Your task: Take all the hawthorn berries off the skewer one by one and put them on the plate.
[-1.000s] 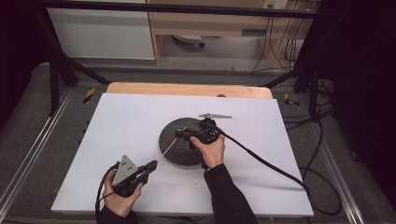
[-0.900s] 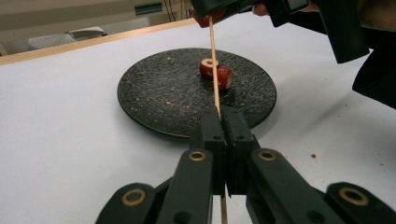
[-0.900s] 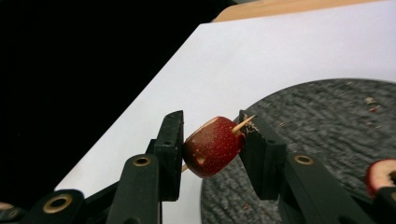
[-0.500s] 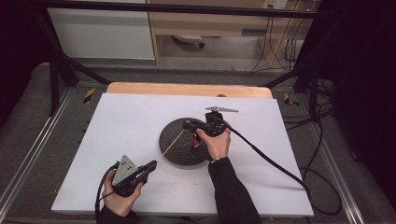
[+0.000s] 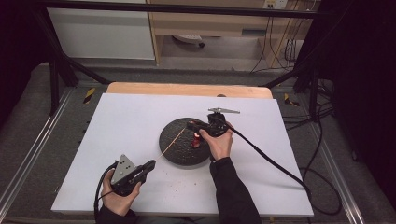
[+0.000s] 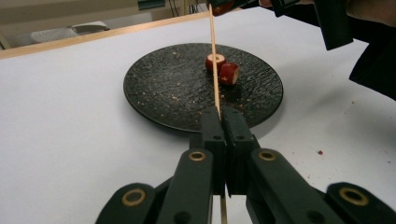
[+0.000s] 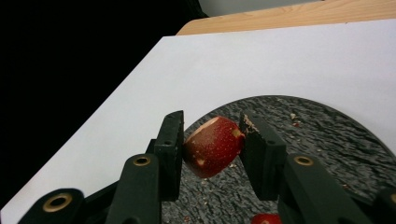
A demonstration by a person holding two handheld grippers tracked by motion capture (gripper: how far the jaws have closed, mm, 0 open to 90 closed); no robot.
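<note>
Thin wooden skewer (image 5: 169, 144) slants across my path over round black textured plate (image 5: 173, 154); white tabletop (image 5: 126, 116) around wide open.

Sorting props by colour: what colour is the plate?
Black, with a rough texture: the plate, best in the left gripper view.

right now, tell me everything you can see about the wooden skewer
The wooden skewer is a thin, straight, pale stick, bare along its visible length. The left gripper is shut on one end and holds it slanting out over the black plate. Its far tip points toward the red fruit piece held in the right gripper.
</note>
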